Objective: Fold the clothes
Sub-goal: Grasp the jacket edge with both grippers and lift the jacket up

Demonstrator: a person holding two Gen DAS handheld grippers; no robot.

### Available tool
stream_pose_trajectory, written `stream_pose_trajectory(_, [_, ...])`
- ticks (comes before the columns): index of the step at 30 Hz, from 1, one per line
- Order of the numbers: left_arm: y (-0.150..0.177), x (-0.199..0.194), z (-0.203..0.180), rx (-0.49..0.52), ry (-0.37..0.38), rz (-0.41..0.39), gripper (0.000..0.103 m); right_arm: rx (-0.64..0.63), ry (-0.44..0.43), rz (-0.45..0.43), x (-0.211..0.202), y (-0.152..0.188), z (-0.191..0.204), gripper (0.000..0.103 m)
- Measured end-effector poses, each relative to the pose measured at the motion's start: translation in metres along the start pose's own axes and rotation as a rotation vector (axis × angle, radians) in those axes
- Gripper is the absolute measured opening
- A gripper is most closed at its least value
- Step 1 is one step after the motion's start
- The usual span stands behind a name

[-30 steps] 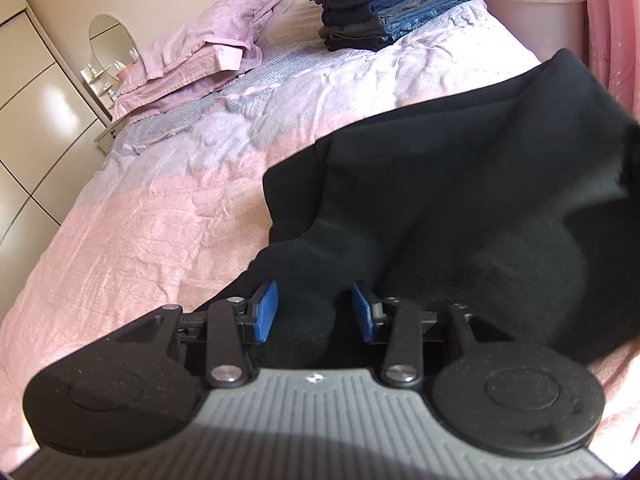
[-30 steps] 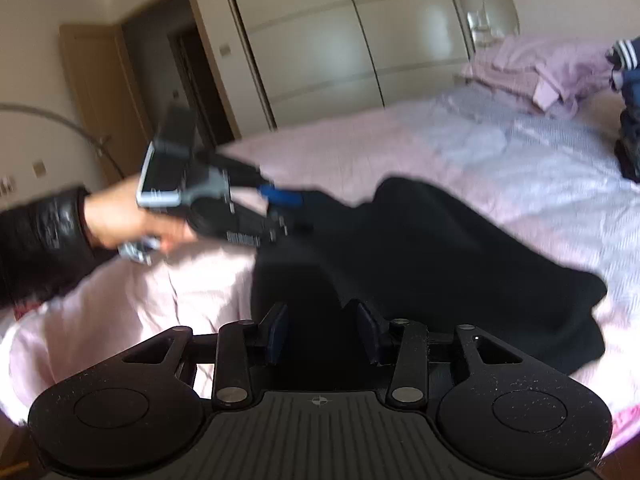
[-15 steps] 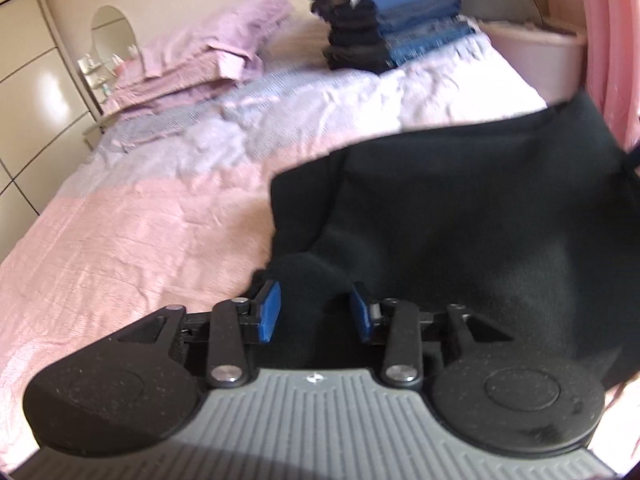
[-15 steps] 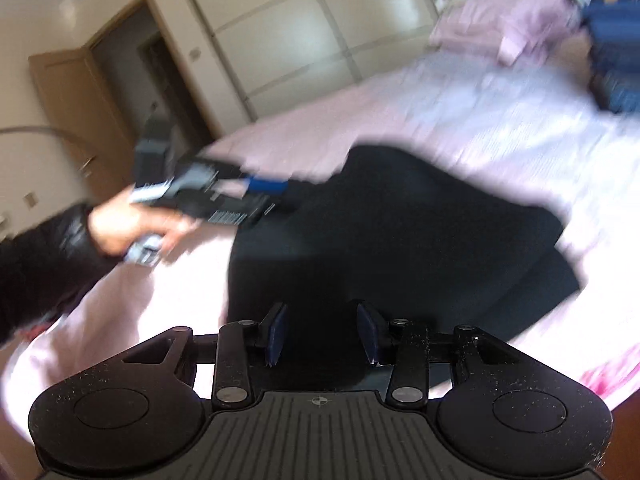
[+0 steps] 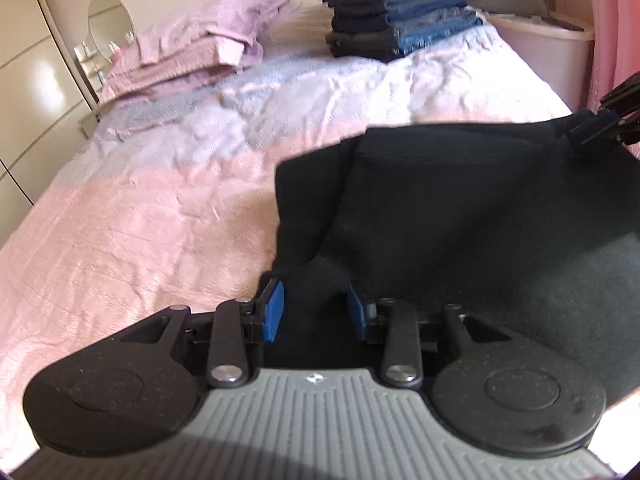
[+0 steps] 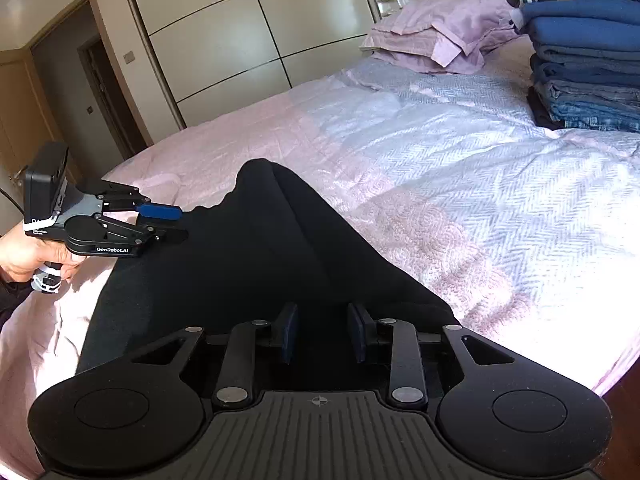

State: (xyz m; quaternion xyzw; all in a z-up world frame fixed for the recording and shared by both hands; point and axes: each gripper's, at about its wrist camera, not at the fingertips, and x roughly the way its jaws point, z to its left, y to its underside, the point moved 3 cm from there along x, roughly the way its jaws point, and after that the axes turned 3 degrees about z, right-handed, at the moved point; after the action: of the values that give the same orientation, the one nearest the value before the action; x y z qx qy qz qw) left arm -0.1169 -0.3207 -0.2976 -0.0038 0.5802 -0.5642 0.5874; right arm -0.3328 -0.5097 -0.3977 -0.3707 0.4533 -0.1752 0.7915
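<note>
A black garment (image 5: 460, 208) lies spread on the pink bedspread (image 5: 140, 220), stretched between both grippers. My left gripper (image 5: 316, 292) is shut on its near left corner, with black cloth filling the gap between the blue pads. In the right wrist view the same gripper (image 6: 172, 222) grips the garment (image 6: 280, 248) at its left edge, held by a person's hand. My right gripper (image 6: 322, 316) has black cloth between its pads, and its jaws are closing on it. In the left wrist view, the right gripper (image 5: 588, 136) holds the far right corner.
A stack of folded blue and dark clothes (image 6: 588, 68) stands near the head of the bed, beside lilac pillows (image 6: 440, 36). A pink laundry basket (image 5: 540, 44) sits past the bed's right side. Wardrobe doors (image 6: 240, 40) and a doorway (image 6: 100, 92) lie beyond the bed.
The garment's right side, raised high a second ago, has come down and is stretched flatter. The right gripper swung round towards the head of the bed and its jaws narrowed. The left gripper barely moved.
</note>
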Motion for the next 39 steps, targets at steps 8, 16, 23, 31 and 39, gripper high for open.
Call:
stream_pose_trajectory(8, [0.049, -0.07, -0.019, 0.266, -0.148, -0.024, 0.06, -0.304, -0.05, -0.019, -0.057, 0.032, 0.122, 0.074])
stream_pose_trajectory(16, [0.112, -0.054, -0.085, 0.869, -0.311, -0.105, 0.068, -0.811, 0.088, 0.048, -0.005, 0.109, 0.225, 0.074])
stream_pose_trajectory(23, [0.113, -0.024, -0.102, 1.115, -0.299, -0.191, 0.08, -1.06, 0.218, 0.1, 0.02, 0.12, 0.215, 0.05])
stream_pose_trajectory(31, [0.095, -0.006, -0.112, 1.173, -0.27, -0.175, 0.061, -1.024, 0.254, 0.102, -0.035, 0.1, 0.183, 0.041])
stream_pose_trajectory(39, [0.081, -0.006, -0.109, 1.107, -0.211, -0.076, 0.043, -1.148, 0.392, 0.106, -0.006, 0.157, 0.201, 0.072])
